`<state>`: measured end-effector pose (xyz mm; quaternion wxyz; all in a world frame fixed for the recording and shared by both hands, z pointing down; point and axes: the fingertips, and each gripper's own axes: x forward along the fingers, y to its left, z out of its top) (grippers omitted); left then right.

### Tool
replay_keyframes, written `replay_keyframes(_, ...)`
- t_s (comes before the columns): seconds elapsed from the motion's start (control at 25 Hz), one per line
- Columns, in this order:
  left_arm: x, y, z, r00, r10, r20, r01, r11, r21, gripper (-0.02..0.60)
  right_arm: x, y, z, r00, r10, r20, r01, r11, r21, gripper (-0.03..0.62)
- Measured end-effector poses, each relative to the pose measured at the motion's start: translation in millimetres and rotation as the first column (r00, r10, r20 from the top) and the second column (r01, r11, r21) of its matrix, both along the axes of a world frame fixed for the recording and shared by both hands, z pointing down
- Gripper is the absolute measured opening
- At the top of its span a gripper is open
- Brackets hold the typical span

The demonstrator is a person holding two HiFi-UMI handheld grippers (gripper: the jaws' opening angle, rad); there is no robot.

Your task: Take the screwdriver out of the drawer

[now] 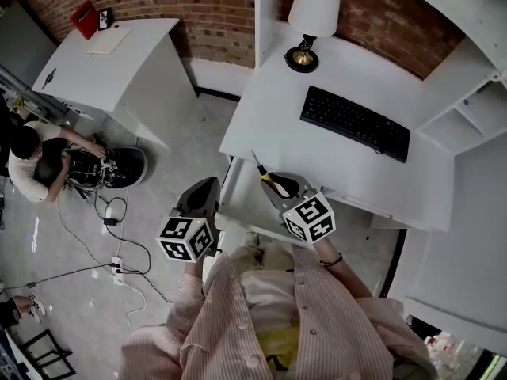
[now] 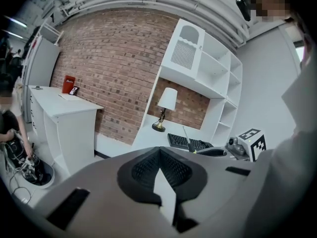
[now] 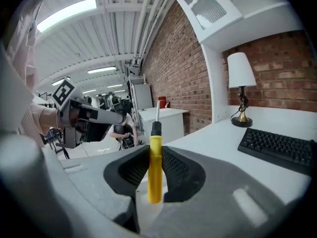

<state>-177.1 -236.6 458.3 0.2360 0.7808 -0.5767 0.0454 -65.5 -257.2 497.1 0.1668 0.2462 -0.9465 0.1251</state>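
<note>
A screwdriver (image 1: 270,180) with a yellow handle, black collar and thin metal shaft is clamped between the pads of my right gripper (image 1: 279,187), just over the front edge of the white desk (image 1: 269,109). In the right gripper view the screwdriver (image 3: 155,167) stands upright in the right gripper (image 3: 154,155), shaft pointing away. The left gripper (image 1: 204,190) hangs beside it to the left, off the desk edge and above the floor, jaws together with nothing in them. The left gripper view shows its own left gripper (image 2: 159,155) closed, and the screwdriver (image 2: 190,144) off to the right. A pulled-out white drawer (image 1: 238,200) lies below both.
On the desk are a black keyboard (image 1: 355,122) and a white lamp (image 1: 313,18); white shelving (image 1: 467,109) rises at the right. A second white desk (image 1: 111,62) stands far left. A person (image 1: 36,165) crouches on the floor among cables and a power strip (image 1: 117,267).
</note>
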Motion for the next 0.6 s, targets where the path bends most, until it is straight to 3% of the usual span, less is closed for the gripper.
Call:
replay_keyframes(0.4, -2, -4, -43, 0.991, -0.016, 0.131, 0.0, 0.992, 0.126, 0.0, 29, -18, -67, 0.974, 0.157, 0.165, -0.173, 0.981, 0.087, 0.08)
replay_keyframes(0.6, -1, -7, -63, 0.99, -0.028, 0.138, 0.002, 0.983, 0.185, 0.0, 51, -28, -88, 0.943, 0.236, 0.235, -0.266, 0.958, 0.107, 0.08)
